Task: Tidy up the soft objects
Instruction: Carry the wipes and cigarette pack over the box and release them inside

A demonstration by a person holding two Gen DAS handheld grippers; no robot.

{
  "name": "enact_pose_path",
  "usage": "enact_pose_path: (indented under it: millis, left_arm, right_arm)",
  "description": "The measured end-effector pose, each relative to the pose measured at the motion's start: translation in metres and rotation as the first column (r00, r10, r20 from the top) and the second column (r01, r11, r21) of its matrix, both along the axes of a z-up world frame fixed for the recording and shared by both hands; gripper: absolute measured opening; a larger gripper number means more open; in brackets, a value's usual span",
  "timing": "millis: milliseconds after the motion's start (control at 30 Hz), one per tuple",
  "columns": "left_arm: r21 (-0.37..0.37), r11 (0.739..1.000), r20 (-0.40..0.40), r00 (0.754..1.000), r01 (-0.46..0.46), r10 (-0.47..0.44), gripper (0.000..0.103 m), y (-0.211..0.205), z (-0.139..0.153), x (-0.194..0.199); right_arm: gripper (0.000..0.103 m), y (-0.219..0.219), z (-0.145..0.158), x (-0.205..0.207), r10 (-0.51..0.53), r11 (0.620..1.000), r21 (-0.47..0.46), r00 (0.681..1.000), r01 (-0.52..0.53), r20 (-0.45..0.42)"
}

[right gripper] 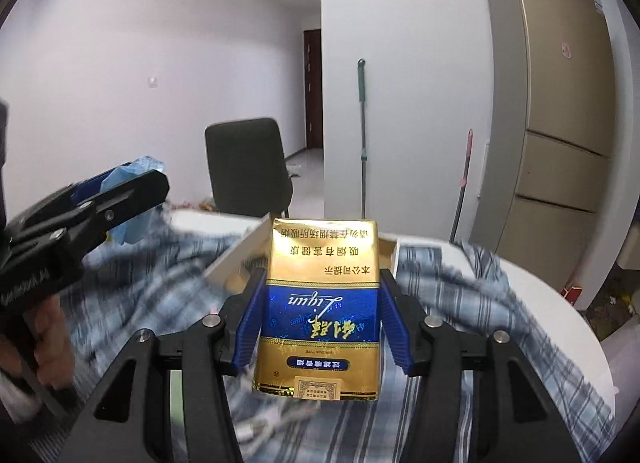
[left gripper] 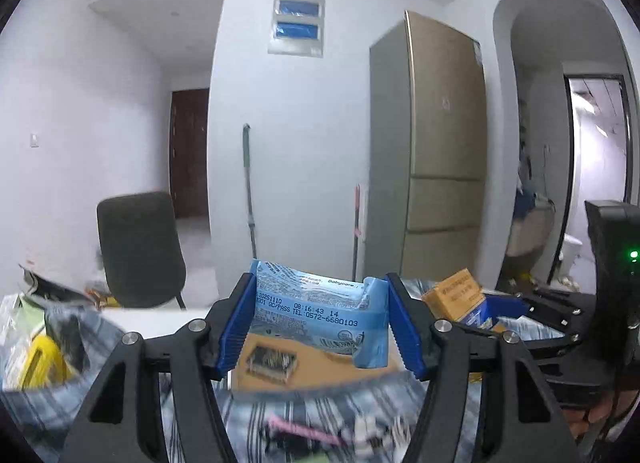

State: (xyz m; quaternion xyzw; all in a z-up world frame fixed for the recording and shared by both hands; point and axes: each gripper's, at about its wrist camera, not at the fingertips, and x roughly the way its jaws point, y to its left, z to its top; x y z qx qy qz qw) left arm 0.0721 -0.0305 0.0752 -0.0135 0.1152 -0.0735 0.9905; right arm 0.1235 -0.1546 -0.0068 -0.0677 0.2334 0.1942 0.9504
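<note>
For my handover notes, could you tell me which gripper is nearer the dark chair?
Left, I'd judge. The left gripper, holding the blue packet, sits nearer the dark chair; the right gripper is farther to its right.

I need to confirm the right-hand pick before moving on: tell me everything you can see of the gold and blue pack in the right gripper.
The gold and blue pack is a glossy, foil-looking soft pack with a blue middle band, gold ends and printed script that reads upside down. It stands roughly upright, clamped at its sides between the right gripper's blue pads, lifted clear above the plaid cloth. Its top end reaches in front of an open box; only the pads touch it.
</note>
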Motion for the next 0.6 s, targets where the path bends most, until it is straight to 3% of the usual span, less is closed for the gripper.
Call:
enact_pose_path:
  millis: [233,433,600]
  left_arm:
    - [0.011,0.999,-0.008,0.999,-0.051,0.051,0.065,-0.003,0.017,0.057]
    - [0.005,0.999,-0.143,0.988,-0.053,0.053,0.065,-0.005,0.005,0.114]
    - [0.025,0.998,-0.255,0.965,-0.061,0.065,0.066,-0.008,-0.023,0.146]
  right_arm:
    - [0.054,0.019,0.020,0.062,-0.051,0.998,-0.034,0.999,0.051,-0.012]
    - [0.054,0.022,0.006,0.104,-0.087,0.996,-0.030,0.992,0.084,-0.096]
    - [0.054,0.020,-0.026,0.128,-0.099,0.995,-0.041,0.978,0.093,-0.181]
